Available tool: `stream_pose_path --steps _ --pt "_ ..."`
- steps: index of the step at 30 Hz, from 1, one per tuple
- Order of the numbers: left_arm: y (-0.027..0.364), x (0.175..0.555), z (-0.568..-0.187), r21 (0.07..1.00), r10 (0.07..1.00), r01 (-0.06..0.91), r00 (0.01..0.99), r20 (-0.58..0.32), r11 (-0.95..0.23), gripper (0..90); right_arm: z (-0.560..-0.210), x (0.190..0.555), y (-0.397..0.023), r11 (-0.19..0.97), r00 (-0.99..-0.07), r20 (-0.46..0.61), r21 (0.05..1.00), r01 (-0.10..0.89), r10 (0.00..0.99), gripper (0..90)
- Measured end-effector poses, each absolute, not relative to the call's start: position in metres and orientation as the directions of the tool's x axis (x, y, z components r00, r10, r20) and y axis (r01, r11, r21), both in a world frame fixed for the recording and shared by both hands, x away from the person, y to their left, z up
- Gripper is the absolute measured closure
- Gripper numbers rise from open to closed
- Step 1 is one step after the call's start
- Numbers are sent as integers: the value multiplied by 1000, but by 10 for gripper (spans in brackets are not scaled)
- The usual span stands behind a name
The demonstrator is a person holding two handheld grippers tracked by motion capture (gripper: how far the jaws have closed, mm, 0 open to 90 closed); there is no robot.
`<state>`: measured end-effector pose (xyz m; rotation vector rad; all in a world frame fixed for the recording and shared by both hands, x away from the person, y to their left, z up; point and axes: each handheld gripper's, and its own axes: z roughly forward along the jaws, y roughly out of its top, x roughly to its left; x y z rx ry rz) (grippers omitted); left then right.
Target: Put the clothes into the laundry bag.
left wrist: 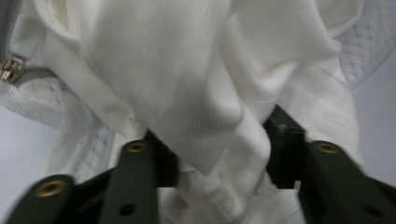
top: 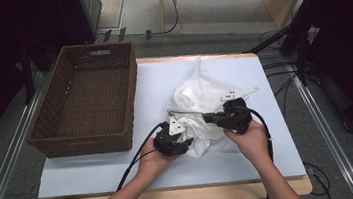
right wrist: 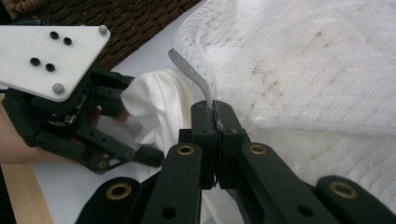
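A white mesh laundry bag lies crumpled at the middle of the table, and a white ribbed garment spills from its near side. My left gripper is shut on a thick fold of that garment, with cloth bulging between the jaws of the gripper. My right gripper is shut on the bag's grey zipper edge, pinching it at the tips of the gripper. The mesh bag fills the space beyond. The left gripper shows farther off on the garment.
A brown wicker basket stands at the left of the light blue table top, close to the left hand. Its weave lies behind the left gripper. A metal zipper pull hangs at the bag's edge.
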<state>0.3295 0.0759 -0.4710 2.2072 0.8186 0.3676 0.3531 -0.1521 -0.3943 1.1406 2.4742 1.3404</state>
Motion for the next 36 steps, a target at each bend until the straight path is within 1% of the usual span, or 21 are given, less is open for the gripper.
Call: stream_pose_path --steps 3,4,5,7,12,15,16,18,20,23,25,27,28,30,32,36 --pt "77 333 -468 722 652 465 758 -25 -513 772 -394 353 -151 330 -713 248 755 566 656 900" --pt "78 334 -465 720 652 478 757 -48 -502 799 -393 352 -151 329 -712 247 756 566 657 900" --pt "78 334 -465 720 652 478 757 -48 -502 812 -393 352 -151 330 -714 244 758 563 656 900" --pt "84 338 -448 744 644 502 754 -127 -441 819 -392 352 -152 324 -714 250 760 563 654 900" --pt "83 345 -419 783 634 493 755 -168 -379 830 -387 350 -153 290 -708 267 777 560 654 900" --pt "79 347 -403 824 631 465 755 -179 -323 835 -383 348 -153 292 -715 254 786 545 651 900" --pt "75 348 -399 829 630 459 756 -176 -320 835 -382 346 -152 291 -717 254 788 542 649 900" --pt "67 351 -402 832 623 440 767 -153 -338 834 -379 344 -151 285 -721 240 802 524 650 900" --pt "62 356 -410 819 630 450 763 -145 -357 835 -377 344 -153 263 -716 262 805 532 647 900" --pt "54 362 -424 807 637 450 761 -123 -382 835 -379 343 -154 273 -719 264 798 537 643 900" --pt "50 367 -431 810 646 443 756 -106 -384 834 -379 343 -154 273 -721 268 797 538 639 900" --pt "49 373 -436 814 659 449 744 -112 -368 834 -378 343 -153 278 -723 262 798 535 640 900" --pt "47 376 -438 812 663 445 742 -98 -377 834 -379 343 -153 281 -724 256 799 531 641 900" --pt "45 380 -440 812 667 431 741 -71 -393 833 -379 343 -153 283 -724 258 797 533 640 900" --pt "44 384 -440 814 680 433 731 -65 -387 833 -379 343 -152 285 -725 261 794 537 638 900" --pt "43 391 -431 827 707 445 702 -84 -343 833 -381 343 -151 296 -725 256 789 539 639 900"
